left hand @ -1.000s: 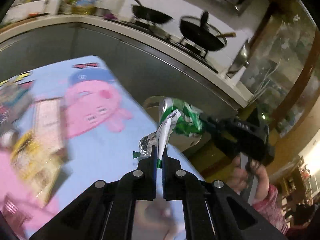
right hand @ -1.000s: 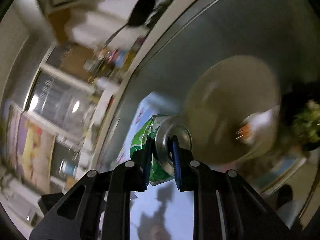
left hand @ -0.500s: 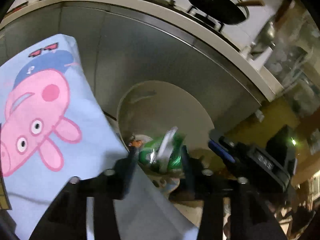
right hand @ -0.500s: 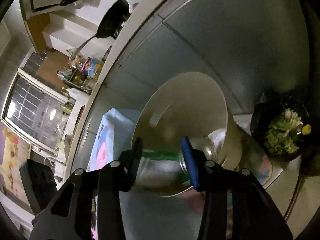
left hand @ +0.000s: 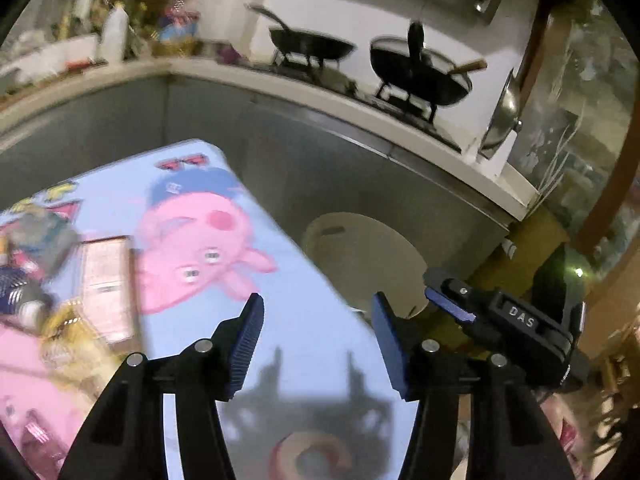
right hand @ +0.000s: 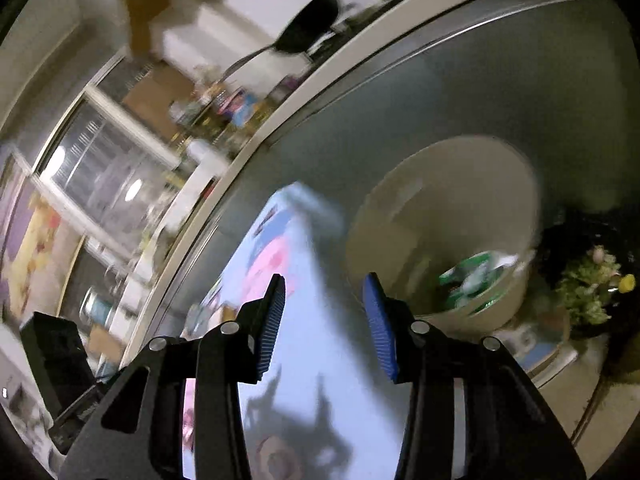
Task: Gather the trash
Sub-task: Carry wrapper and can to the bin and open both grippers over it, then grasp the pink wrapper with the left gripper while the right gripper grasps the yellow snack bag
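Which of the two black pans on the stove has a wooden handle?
The right-hand pan, lidded, beside the leaning steel lid; the left pan has a dark handle.

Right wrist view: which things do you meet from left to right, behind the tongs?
Window → blue table cover → beige bin → green trash inside it → dark pot of flowers.

A pale blue tabletop [left hand: 320, 340] printed with a pink cartoon pig [left hand: 200, 248]; a cream round plastic bin [right hand: 460, 208] containing green-and-white crumpled wrappers [right hand: 474, 276]; blue ribbed gripper pads [right hand: 378, 326].
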